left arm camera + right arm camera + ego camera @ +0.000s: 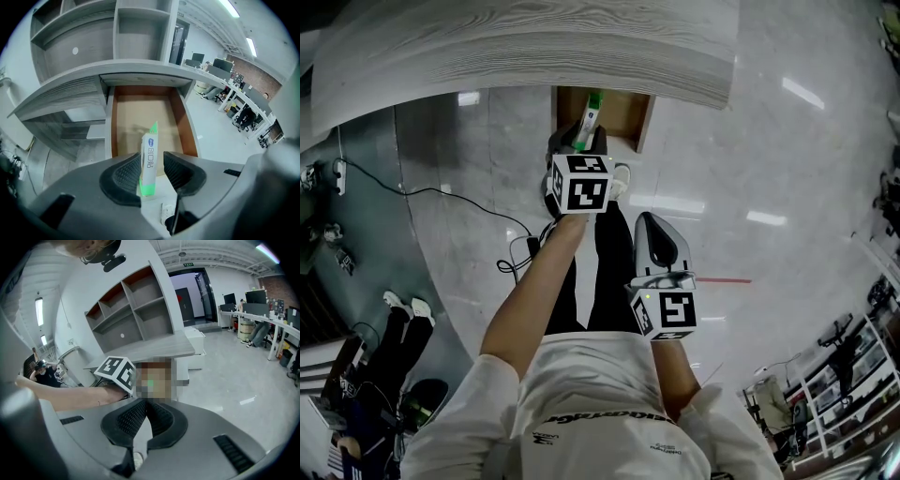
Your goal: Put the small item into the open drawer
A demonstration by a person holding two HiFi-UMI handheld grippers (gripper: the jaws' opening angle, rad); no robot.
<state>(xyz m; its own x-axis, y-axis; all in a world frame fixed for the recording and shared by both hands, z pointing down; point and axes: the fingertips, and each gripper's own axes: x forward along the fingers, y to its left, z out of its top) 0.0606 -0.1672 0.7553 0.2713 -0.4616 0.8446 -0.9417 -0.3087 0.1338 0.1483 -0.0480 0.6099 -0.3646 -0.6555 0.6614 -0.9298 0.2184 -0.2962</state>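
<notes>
Above the drawer (136, 112), the left gripper (151, 158) gapes wide, with the carton (150, 145) loose between its jaws. The carton looks light and stiff, best pinched on its broad faces. The right gripper (146, 403) is closed and empty.

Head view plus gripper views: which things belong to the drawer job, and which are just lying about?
Job: small green-and-white box, between the open jaws of the left gripper; open drawer ahead.
Lying about: right gripper, shut and empty; floor cables; shelf unit; office desks.
</notes>
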